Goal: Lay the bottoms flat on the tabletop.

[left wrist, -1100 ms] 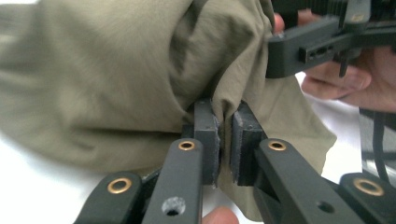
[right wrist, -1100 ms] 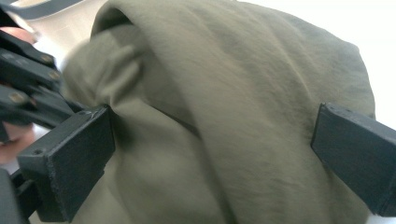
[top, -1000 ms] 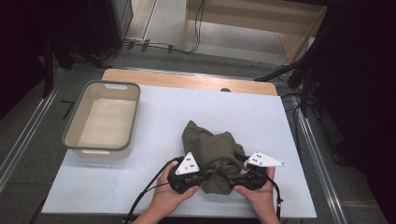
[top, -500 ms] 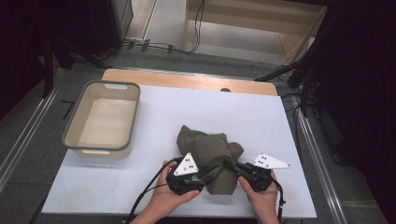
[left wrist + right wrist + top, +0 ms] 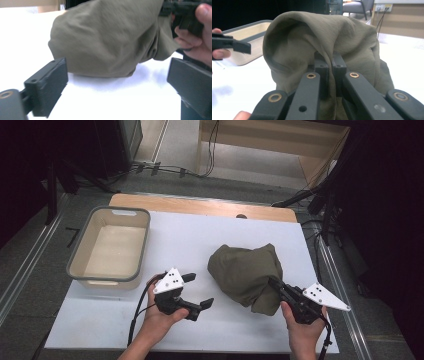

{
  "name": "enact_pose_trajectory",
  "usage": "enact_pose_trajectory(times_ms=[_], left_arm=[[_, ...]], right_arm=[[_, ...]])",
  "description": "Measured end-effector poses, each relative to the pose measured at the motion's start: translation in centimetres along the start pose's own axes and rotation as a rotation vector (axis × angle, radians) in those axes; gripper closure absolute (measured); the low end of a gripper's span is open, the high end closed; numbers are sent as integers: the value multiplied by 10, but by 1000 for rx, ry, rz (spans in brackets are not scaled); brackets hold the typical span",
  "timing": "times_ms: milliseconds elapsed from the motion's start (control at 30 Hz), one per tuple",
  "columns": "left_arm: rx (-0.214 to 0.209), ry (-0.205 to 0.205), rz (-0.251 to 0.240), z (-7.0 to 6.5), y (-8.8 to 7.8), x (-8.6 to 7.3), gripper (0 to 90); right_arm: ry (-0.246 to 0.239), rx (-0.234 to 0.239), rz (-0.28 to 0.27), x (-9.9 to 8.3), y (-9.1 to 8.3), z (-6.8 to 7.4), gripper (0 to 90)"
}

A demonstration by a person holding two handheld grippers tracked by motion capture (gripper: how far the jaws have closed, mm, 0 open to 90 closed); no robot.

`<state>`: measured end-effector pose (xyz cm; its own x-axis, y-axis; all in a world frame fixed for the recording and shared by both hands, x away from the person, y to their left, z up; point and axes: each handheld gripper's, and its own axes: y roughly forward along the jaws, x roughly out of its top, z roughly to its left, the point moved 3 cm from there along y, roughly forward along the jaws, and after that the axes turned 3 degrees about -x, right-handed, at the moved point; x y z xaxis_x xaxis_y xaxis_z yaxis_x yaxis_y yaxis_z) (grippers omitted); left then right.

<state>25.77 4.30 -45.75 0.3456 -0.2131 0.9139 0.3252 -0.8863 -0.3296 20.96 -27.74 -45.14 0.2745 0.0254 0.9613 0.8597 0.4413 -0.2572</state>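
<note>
Olive cloth (image 5: 247,274), unlabelled, bunched on white desk (image 5: 190,237) right of grey tub (image 5: 111,245); right gripper (image 5: 276,286) fingers clamped on its edge, left gripper (image 5: 198,291) fingers just opened wide, empty.

Cloth (image 5: 247,275) on table (image 5: 190,232) right of basin (image 5: 111,245), between left gripper (image 5: 195,290) and right gripper (image 5: 274,284)

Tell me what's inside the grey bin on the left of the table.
The grey bin looks empty: its pale floor shows bare in the high view. The strip of floor just behind its near wall is hidden by the rim. The olive cloth lies outside it on the white table.
</note>
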Motion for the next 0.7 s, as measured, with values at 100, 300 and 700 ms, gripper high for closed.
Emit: enact_pose_trajectory(times_ms=[100, 300, 700], left_arm=[[8, -12, -18, 1, -6, 4, 0], [6, -8, -29, -3, -12, 7, 0], [-32, -17, -21, -5, -13, 11, 106]], right_arm=[[-30, 19, 17, -3, 7, 14, 846], [-111, 109, 54, -20, 31, 49, 838], [-240, 287, 135, -48, 54, 120, 810]])
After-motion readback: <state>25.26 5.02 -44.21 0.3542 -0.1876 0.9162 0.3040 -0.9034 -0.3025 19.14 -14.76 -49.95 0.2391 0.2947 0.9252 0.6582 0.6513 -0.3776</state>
